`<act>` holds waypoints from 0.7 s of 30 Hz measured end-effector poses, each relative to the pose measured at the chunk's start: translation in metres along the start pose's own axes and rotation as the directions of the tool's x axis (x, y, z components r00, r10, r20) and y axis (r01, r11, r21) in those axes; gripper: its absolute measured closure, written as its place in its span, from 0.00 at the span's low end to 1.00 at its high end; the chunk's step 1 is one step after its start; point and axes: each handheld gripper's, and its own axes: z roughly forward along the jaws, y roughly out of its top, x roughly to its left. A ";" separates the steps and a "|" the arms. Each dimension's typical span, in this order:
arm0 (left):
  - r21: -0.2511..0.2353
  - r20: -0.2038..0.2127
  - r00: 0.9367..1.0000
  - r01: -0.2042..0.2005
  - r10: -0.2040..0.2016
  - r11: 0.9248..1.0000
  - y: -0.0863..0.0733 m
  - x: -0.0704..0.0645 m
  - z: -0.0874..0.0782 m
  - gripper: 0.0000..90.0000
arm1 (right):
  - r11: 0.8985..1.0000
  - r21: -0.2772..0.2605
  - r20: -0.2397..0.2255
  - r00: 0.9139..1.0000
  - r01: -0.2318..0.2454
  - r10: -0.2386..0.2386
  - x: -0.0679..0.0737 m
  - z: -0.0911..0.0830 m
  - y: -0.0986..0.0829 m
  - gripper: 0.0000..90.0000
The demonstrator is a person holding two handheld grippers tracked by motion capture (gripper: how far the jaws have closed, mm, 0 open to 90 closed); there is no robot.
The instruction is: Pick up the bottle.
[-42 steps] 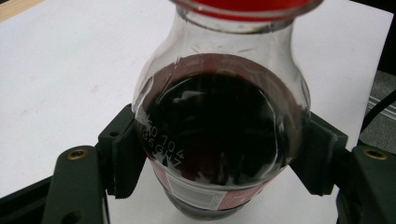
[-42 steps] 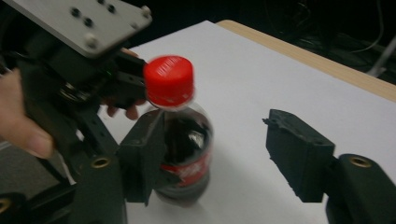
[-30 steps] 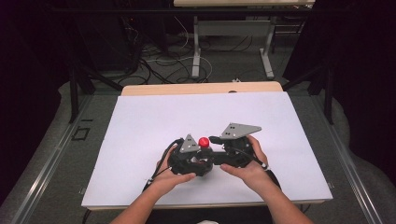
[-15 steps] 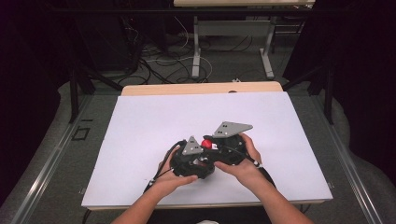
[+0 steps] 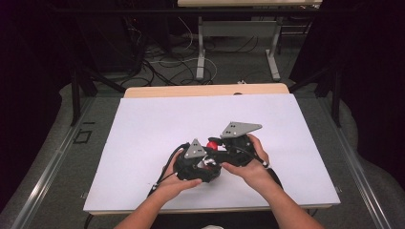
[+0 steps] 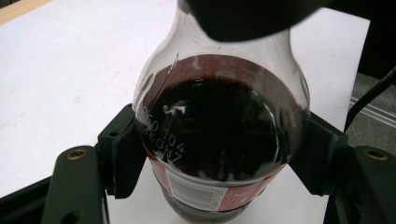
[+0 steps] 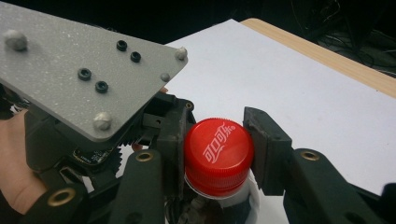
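Bottle work near the front middle of the white-covered surface (image 5: pixel 143 143). Clear plastic cola bottle with dark liquid and a red printed label (image 6: pixel 219 140) stands between the two hands, close to the person's edge. Left hand-held gripper (image 5: pixel 203 164) is clamped on the bottle's body: in the left gripper view both black padded jaws press the sides just below the shoulder, where the label begins, white lot digits readable on the clear wall by the left pad. Right hand-held gripper (image 7: pixel 217 140) is closed on the red screw cap with white lettering (image 7: pixel 218 156); in the right gripper view a pad touches each side of the cap, which sits square between them. From the high view the cap (image 5: pixel 212 144) shows as a small red spot between the two grey three-cornered plates, left gripper's plate low and near the person, right gripper's plate higher and farther out. Left hand (image 5: pixel 179 183) cups its gripper from below-left; right hand (image 5: pixel 250 164) wraps its gripper from the right. Light wooden edge of the surface (image 5: pixel 205 90) runs along the far side.
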 end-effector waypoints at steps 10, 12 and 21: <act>-0.027 0.012 1.000 0.000 0.000 1.000 -0.001 0.002 -0.003 0.33 | 1.000 0.007 -0.005 1.000 0.012 -0.012 0.000 -0.001 0.006 0.68; -0.026 0.027 1.000 0.004 -0.003 1.000 -0.001 0.003 -0.004 0.34 | 1.000 0.003 -0.009 1.000 0.030 -0.030 0.000 0.000 0.006 0.68; -0.040 0.133 0.990 -0.032 0.037 0.999 -0.003 0.009 -0.010 0.34 | 0.991 -0.002 -0.157 0.979 0.135 -0.133 -0.005 -0.001 0.010 0.68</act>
